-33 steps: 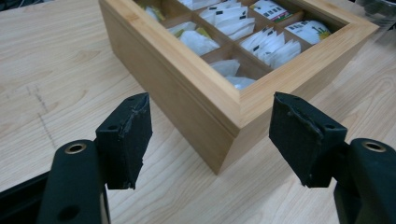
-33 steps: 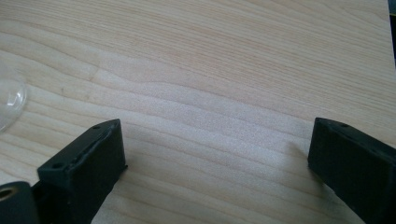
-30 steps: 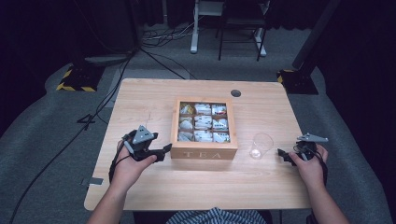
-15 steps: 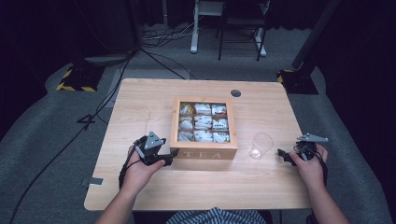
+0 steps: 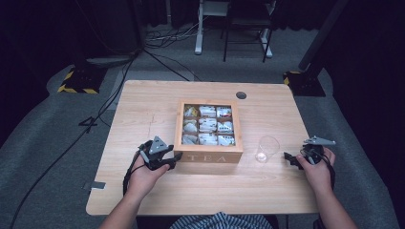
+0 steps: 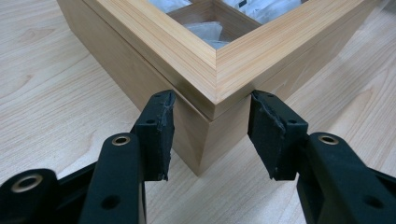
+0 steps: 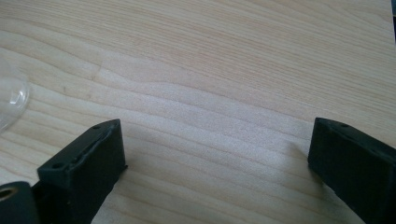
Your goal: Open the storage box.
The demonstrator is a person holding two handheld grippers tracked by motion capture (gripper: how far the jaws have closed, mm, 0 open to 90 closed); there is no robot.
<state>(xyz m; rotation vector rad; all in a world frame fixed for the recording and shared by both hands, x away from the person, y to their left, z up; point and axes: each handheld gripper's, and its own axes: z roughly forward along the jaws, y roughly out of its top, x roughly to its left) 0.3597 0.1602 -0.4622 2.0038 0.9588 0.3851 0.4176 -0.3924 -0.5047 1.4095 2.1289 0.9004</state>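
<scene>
A light wooden table (image 5: 143, 109) carries a square wooden tea box (image 5: 208, 130) near its middle, lid closed over a glass window, packets visible in the compartments beneath and the word TEA on the front wall. The left gripper (image 5: 165, 161) sits at the box's near-left corner; in the left gripper view its jaws stand apart on either side of that corner, the left pad (image 6: 161, 133) close against one wall and the right pad (image 6: 271, 135) just off the other, level with the seam where the lid meets the base. Whether either pad actually touches the wood cannot be told. It grips nothing. Bare tabletop runs wide on the left of the box and along the near edge in front of it. A clear plastic cup (image 5: 266, 149) stands upright just beside the box's near-right corner, apart from it. The right gripper (image 5: 290, 159) rests low over the table near the right edge, well clear of the cup, its jaws spread wide and empty over bare wood; the cup's rim (image 7: 11, 100) shows at the left margin of the right gripper view.
</scene>
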